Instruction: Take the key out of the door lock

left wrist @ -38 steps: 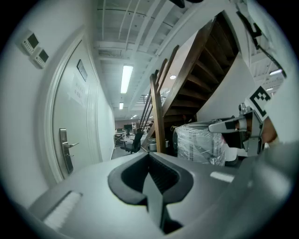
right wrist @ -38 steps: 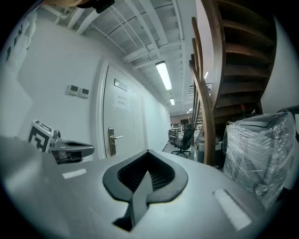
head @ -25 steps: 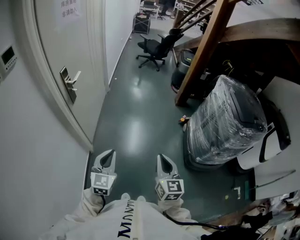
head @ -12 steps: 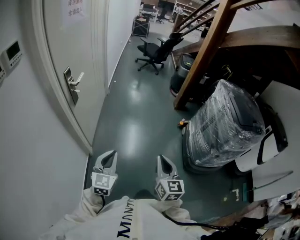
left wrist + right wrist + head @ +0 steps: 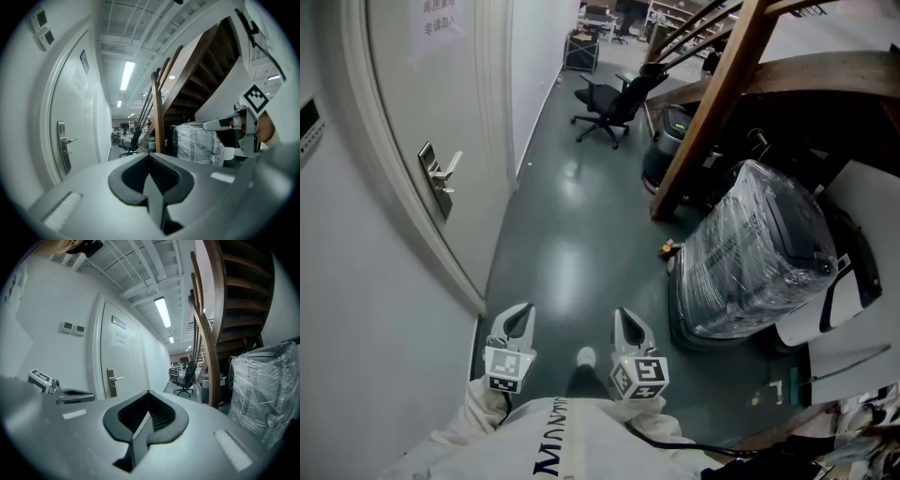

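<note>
One distant door lock [image 5: 438, 180], key indiscernible

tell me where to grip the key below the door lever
Grip the small stub, likely the key, jutting from the lock plate under the lever. Come square to the door face, because it sticks straight out; its turn is too small to tell.

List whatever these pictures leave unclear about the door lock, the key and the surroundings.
- Key: too small to make out at the silver door lock plate with lever handle, in the head view and both gripper views.
- Pale paper notice on the grey door: cut by the head view's top edge, print too small.
- Grey machine under clear plastic wrap: the wrap blurs its details in every view.
</note>
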A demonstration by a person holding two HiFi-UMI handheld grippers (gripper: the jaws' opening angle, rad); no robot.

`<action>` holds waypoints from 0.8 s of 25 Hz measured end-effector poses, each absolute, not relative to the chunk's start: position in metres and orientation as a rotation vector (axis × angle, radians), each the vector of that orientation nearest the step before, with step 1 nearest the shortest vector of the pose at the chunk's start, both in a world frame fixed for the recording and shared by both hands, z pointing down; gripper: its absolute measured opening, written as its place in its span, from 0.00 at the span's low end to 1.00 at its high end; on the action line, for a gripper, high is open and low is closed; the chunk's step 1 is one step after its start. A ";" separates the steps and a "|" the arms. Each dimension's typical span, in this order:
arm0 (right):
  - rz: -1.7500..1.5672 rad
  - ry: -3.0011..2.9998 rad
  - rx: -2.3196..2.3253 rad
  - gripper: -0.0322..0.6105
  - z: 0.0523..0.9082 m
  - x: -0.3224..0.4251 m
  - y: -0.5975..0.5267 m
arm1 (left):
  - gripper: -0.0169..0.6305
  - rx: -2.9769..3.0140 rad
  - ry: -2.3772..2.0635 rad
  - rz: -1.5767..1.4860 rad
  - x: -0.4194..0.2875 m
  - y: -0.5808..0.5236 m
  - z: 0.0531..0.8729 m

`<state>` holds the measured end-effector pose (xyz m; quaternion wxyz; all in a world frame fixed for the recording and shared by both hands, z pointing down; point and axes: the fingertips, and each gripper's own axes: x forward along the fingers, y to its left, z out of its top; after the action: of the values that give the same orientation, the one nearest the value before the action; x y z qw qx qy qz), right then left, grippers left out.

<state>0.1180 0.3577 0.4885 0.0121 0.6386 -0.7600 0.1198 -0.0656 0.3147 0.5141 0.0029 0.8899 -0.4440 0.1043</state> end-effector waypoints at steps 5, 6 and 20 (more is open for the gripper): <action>0.370 -2.373 2.010 0.05 0.490 0.132 0.321 | 0.03 2.812 -1.395 0.341 -0.052 0.277 0.510; 0.373 -2.374 2.010 0.05 0.490 0.135 0.313 | 0.03 2.812 -1.396 0.344 -0.049 0.268 0.509; 0.438 -2.405 1.935 0.05 0.498 0.187 0.203 | 0.03 2.770 -1.424 0.409 0.006 0.163 0.512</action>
<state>0.1869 0.2034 0.4983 0.0121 0.6206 -0.7713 0.1406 0.0055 0.1631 0.5119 0.0002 0.8818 -0.4533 0.1301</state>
